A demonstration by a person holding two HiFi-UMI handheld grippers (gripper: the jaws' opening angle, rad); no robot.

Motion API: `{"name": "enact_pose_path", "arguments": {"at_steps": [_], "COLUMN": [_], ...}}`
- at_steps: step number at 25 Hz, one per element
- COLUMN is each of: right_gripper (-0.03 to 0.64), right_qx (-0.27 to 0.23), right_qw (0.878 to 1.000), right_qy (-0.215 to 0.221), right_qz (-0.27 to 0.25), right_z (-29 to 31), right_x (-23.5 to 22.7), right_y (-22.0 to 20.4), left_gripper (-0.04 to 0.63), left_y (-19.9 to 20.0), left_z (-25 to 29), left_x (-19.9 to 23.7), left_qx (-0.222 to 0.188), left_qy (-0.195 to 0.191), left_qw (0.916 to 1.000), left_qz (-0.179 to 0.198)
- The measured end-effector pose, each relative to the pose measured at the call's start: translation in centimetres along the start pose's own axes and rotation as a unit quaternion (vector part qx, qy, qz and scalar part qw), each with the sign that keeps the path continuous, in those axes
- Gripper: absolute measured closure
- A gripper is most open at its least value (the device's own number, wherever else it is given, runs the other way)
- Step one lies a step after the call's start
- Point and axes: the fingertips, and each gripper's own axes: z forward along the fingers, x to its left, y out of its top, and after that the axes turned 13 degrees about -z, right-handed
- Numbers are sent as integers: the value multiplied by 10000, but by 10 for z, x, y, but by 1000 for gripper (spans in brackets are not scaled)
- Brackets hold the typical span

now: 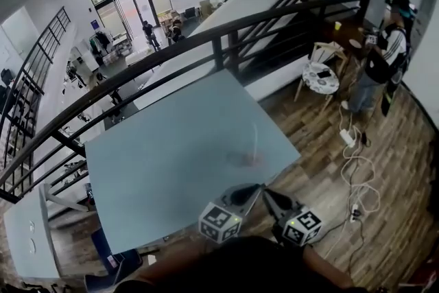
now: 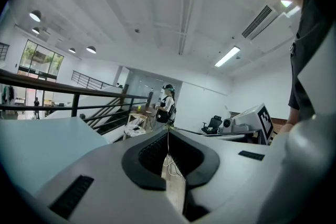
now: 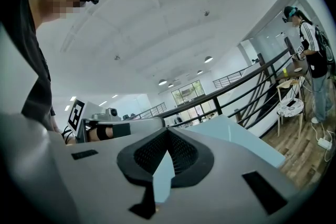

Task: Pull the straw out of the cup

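Right now I see the pale blue table [image 1: 164, 161] filling the middle of the head view, with a black railing [image 1: 218, 55] along its far side. My left gripper [image 1: 251, 190] and right gripper [image 1: 267, 194] hang at the table's near-right edge, tips close to each other. In each gripper view the fingers are pressed together at the tips with nothing between them. Just beyond them on the table stands the small clear cup [image 1: 241, 159], blurred, apart from both grippers. The thin straw [image 1: 254, 139] rises from the cup's right side, roughly upright.
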Motion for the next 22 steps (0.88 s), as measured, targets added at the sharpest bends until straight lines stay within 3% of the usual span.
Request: {"name": "enact_pose_path", "arguments": {"at_steps": [7, 22], "right_gripper": [604, 604], "right_qx": [-40, -78], "right_qw": [9999, 9996], "right_qy": [-86, 245], "right_qz": [-69, -78], "right_z": [26, 67], "right_x": [11, 19], "right_y": [0, 8], "left_gripper": [581, 580], "left_y": [6, 20], "left_z": [-17, -32], "left_x": [24, 58], "left_qx": [20, -102], "left_qy": [-86, 172], "left_qw": [9999, 9998], "left_qz": [71, 17]}}
